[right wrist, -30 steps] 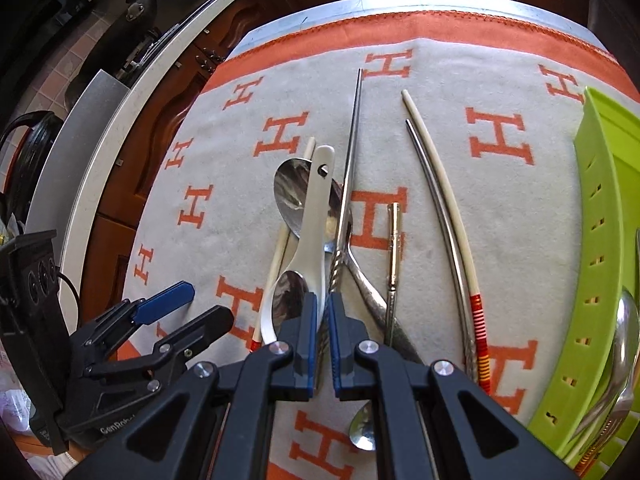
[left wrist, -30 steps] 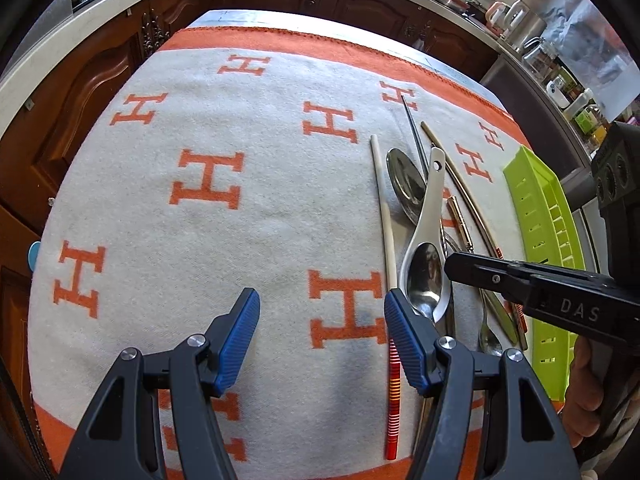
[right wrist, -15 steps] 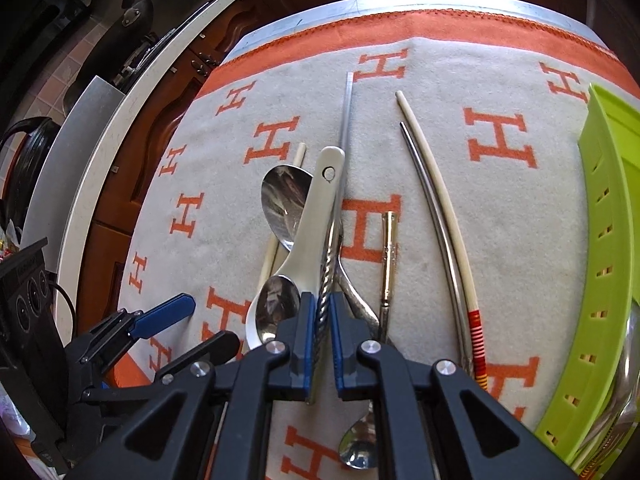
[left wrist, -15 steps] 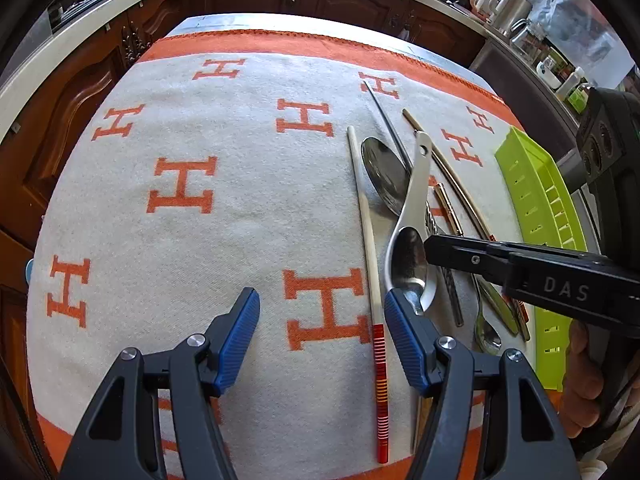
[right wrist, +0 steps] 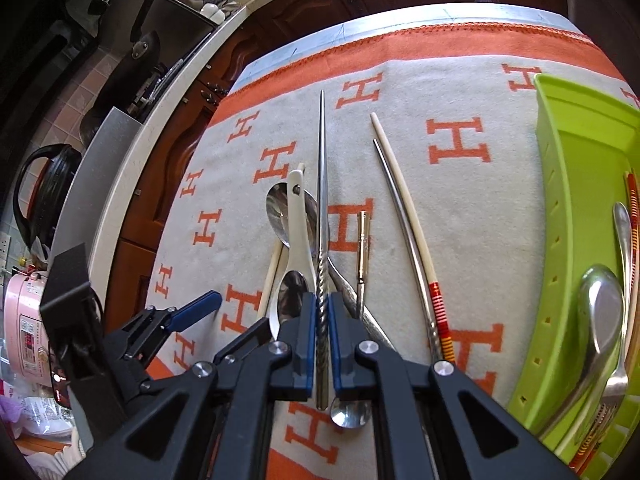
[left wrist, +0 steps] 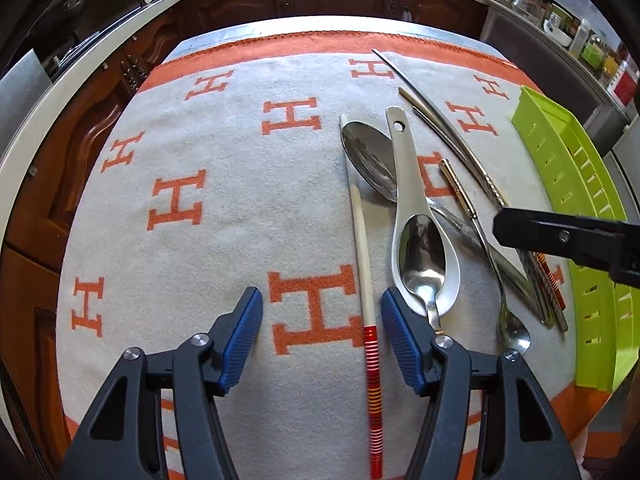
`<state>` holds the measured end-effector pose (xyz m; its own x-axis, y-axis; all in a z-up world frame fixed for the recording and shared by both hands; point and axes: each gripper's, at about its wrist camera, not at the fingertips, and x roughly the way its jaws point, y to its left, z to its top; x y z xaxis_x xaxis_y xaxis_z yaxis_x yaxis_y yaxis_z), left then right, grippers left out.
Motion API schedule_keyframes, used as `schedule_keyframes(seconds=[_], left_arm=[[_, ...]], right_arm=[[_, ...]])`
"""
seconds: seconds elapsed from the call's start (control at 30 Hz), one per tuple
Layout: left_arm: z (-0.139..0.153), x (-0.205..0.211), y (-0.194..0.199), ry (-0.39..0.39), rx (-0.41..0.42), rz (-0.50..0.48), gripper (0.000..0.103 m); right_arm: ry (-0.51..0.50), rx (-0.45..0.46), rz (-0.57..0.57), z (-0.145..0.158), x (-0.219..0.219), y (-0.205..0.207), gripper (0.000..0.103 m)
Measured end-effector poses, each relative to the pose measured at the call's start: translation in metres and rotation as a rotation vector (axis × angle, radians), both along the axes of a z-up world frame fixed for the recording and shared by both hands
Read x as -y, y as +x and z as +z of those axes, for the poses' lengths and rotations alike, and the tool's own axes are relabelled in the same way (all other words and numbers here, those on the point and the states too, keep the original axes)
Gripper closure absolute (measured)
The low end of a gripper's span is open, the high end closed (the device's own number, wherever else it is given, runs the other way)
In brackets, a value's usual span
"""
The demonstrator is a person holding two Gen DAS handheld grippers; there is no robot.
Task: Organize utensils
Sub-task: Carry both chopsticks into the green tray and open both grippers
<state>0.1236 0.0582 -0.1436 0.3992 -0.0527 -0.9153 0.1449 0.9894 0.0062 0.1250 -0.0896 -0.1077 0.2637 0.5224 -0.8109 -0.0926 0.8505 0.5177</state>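
Note:
My right gripper is shut on the twisted end of a steel chopstick, whose tip points away over the cloth; in the left wrist view this steel chopstick runs to the right gripper. My left gripper hovers low with its jaws closing. A cream chopstick with a red striped end lies between them near the right pad, untouched. Beside it a white ceramic spoon holds a small steel spoon and rests across a large steel spoon.
A gold-handled spoon and another pair of chopsticks lie on the orange-and-white cloth. The green slotted tray at the right holds spoons, a fork and chopsticks. Dark cabinets and a counter surround the table.
The left gripper slid right and turned, and its jaws narrowed a little around the cream chopstick. The right gripper shifted with the steel chopstick, which now crosses over the large spoon.

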Motion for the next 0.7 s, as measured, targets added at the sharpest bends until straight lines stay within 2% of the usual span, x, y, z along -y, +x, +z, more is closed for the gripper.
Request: schedule_keyframes(seconds=[0.07,0.13,0.17,0.37,0.53,0.7], left_arm=[[0.002,0.0,-0.003,-0.005,0.015,0.016,0.063],[0.003,-0.001,-0.005,-0.017,0.022,0.034,0.09],[0.004,-0.004,-0.005,-0.03,0.019,0.047,0.095],[0.002,-0.034,-0.002,-0.198,-0.028,0.155,0.1],[0.008,-0.042,-0.007,-0.251,-0.05,0.191,0.1],[0.034,-0.034,-0.014,-0.309,-0.017,0.172,0.1]], right_arm=[[0.012,0.003,-0.005,0.002,0.004,-0.002,0.097],[0.018,0.006,-0.009,0.004,0.007,-0.004,0.097],[0.022,0.006,-0.013,0.004,0.01,-0.005,0.097],[0.051,0.016,-0.047,0.011,0.026,-0.016,0.097],[0.076,0.041,-0.079,0.021,0.042,-0.027,0.097],[0.096,0.072,-0.12,0.032,0.062,-0.04,0.098]])
